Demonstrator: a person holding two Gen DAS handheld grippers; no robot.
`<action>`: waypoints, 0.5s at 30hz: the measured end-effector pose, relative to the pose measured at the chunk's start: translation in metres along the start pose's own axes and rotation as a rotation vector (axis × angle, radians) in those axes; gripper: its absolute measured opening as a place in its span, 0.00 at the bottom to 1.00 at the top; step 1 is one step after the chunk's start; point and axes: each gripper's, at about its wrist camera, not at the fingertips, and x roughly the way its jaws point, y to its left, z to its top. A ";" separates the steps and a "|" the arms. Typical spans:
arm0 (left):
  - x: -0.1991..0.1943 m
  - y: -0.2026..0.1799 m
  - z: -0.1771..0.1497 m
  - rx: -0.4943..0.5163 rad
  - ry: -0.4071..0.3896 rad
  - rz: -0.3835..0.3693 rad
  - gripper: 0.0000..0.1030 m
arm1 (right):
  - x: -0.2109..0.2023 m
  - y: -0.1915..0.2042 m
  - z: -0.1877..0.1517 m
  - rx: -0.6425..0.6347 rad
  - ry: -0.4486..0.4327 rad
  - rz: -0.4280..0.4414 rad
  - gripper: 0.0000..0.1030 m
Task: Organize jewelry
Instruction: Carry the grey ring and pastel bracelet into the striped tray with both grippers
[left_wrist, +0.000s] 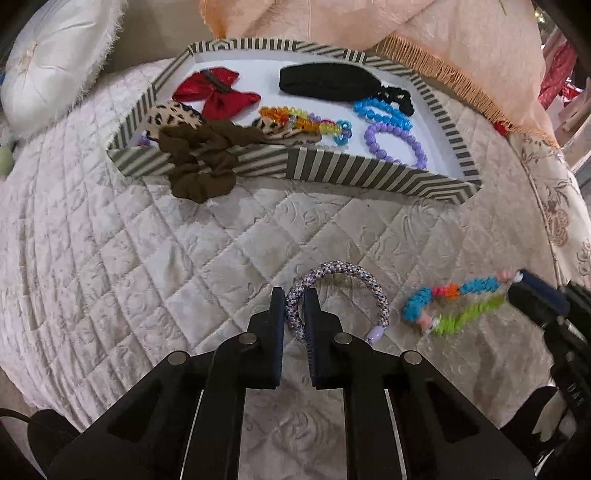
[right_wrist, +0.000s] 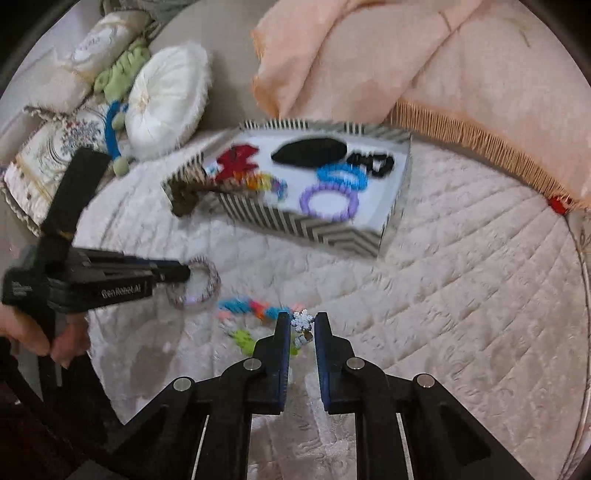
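Low in the frame, the left hand-held gripper (left_wrist: 294, 295) pinches the braided bracelet (left_wrist: 343, 273); it looks light and floppy. The right hand-held gripper (right_wrist: 301, 320) grips the beaded strand (right_wrist: 255, 308) by its snowflake charm (right_wrist: 301, 319), probably delicate.

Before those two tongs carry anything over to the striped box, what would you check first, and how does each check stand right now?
1. Left tongs closed on the braided purple bracelet: ok, the band sits pinched between the fingers.
2. Right tongs holding the colourful loom bracelet: cannot tell; its snowflake charm sits between the fingers, but contact is unclear.
3. Both bracelets lifted off the quilt: cannot tell.
4. Free space in the striped box: ok, bare white floor shows near the back left.
5. Everything properly inside the box: not ok, the brown scrunchie hangs over the front wall.
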 end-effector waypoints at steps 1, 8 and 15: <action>-0.005 0.000 0.001 0.001 -0.009 -0.001 0.09 | -0.005 0.001 0.003 -0.001 -0.012 0.000 0.12; -0.040 0.000 0.012 -0.007 -0.081 -0.009 0.09 | -0.029 0.004 0.024 -0.021 -0.063 -0.015 0.12; -0.066 0.011 0.030 -0.005 -0.152 0.032 0.09 | -0.043 0.003 0.047 -0.031 -0.098 -0.032 0.12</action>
